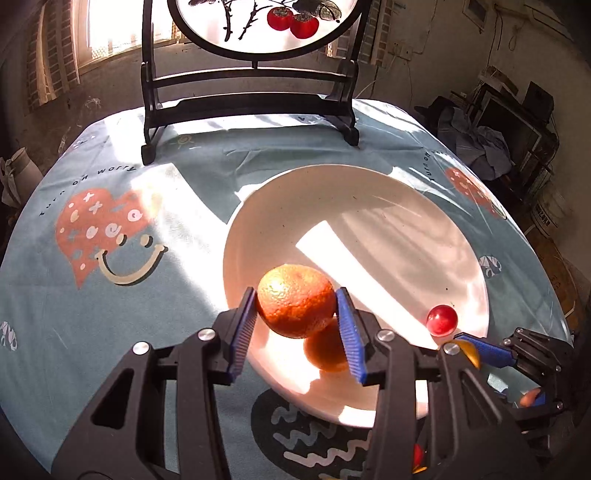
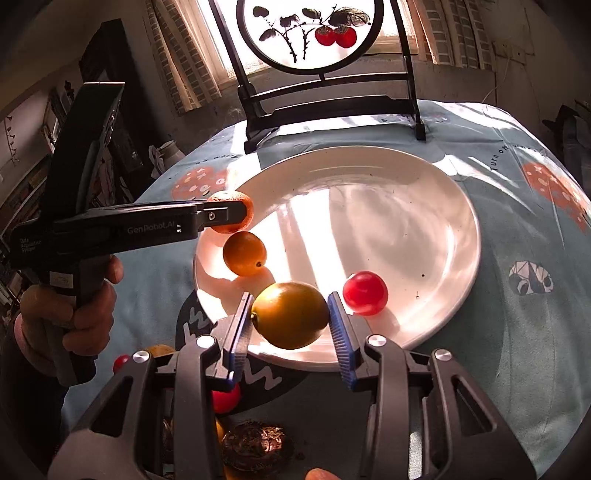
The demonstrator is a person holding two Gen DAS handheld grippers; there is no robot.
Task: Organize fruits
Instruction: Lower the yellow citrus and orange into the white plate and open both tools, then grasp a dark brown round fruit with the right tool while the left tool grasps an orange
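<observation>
**Two grippers, two fruits, one white plate**

The left gripper (image 1: 297,325) has its ribbed blue pads clamped on a mandarin (image 1: 295,301) with a dimpled, pebbly orange skin, held over the near-left rim of the plate (image 1: 369,192). The plate is round, glossy white ceramic, shallow with a raised rim, striped with sunlight. Lying on it below the mandarin is a smaller smooth orange kumquat (image 2: 243,253), and a shiny red cherry tomato (image 2: 365,292) lies near the plate's right side.

The right gripper (image 2: 290,326) pinches a smooth, oval yellow-green fruit (image 2: 290,315) (lemon-ish, hard to say exactly) above the plate's near edge.

The tablecloth (image 1: 110,177) is a matte teal fabric printed with coral hearts and squiggles. Behind the plate stands a dark wooden stand (image 1: 251,96) framing a round translucent painted panel (image 1: 266,26) with red fruit.
</observation>
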